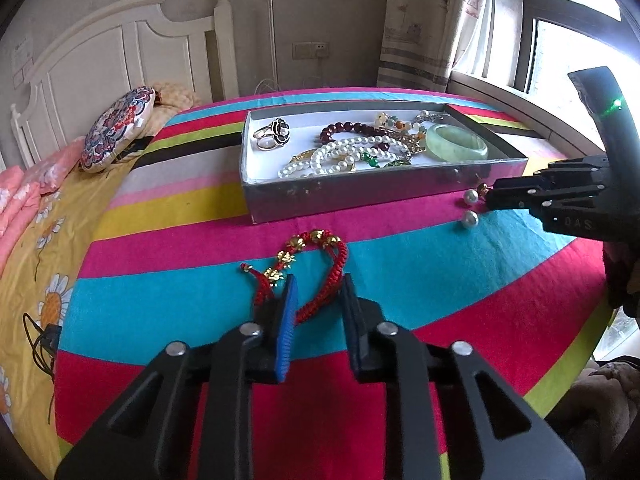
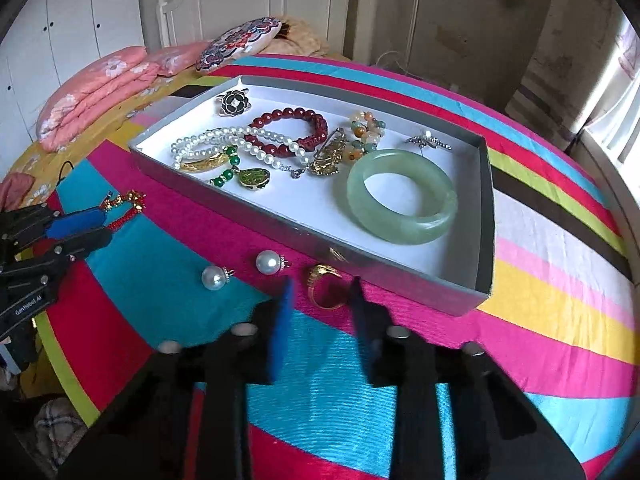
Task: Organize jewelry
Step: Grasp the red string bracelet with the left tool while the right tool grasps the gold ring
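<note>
A grey jewelry box [image 1: 352, 194] [image 2: 256, 224] on the striped cloth holds a pearl necklace [image 1: 340, 156] [image 2: 256, 148], a dark red bead bracelet [image 2: 288, 128], a green jade bangle [image 1: 456, 142] [image 2: 402, 198], rings and brooches. A red braided bracelet with gold charms [image 1: 316, 264] [image 2: 124, 206] lies on the cloth; my left gripper [image 1: 318, 284] [image 2: 106, 228] is open around its near strand. Two pearl earrings [image 2: 240, 270] [image 1: 470, 208] and a gold ring [image 2: 326, 286] lie in front of the box. My right gripper [image 2: 322, 286] [image 1: 490, 198] is open around the gold ring.
The table stands beside a bed with a yellow flowered sheet [image 1: 44, 240], pink pillows [image 2: 96, 92] and a round patterned cushion [image 1: 118, 130] [image 2: 240, 42]. A window sill [image 1: 504, 96] lies to the right, behind the box. A black cable [image 1: 44, 344] lies at the table's left edge.
</note>
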Tool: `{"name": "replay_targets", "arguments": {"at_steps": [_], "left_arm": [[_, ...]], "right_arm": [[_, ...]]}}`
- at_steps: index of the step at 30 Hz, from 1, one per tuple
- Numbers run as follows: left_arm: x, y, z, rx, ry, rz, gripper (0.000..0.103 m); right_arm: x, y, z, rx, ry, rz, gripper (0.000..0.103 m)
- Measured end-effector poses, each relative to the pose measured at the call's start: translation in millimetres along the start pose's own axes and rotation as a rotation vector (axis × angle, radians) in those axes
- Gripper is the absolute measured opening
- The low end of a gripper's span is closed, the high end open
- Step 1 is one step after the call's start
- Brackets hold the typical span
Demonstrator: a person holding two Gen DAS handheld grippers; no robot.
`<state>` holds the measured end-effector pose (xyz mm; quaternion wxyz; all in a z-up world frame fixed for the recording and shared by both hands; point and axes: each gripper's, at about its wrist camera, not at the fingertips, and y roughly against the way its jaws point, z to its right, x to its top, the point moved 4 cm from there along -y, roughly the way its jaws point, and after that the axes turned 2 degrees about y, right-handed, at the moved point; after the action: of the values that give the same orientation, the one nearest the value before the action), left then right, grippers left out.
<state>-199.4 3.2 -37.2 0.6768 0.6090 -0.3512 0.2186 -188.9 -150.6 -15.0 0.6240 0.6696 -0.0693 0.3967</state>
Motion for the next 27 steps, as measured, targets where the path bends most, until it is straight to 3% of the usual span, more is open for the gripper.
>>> {"name": "replay_targets", "arguments": {"at_steps": [2, 12, 27], "left_arm": [[-1, 1, 0, -0.007, 0.004, 0.0, 0.012], [-2, 9, -6, -0.106, 0.079, 0.012, 0.006], [21, 47, 14, -0.06, -0.008, 0.097, 0.006]], "right_arm": [[-2, 2, -1, -0.01, 0.005, 0.006, 0.021], [-7, 14, 12, 0.022, -0.068, 0.068, 0.021], [-6, 46, 8, 0.022, -0.059, 0.165, 0.021]]}}
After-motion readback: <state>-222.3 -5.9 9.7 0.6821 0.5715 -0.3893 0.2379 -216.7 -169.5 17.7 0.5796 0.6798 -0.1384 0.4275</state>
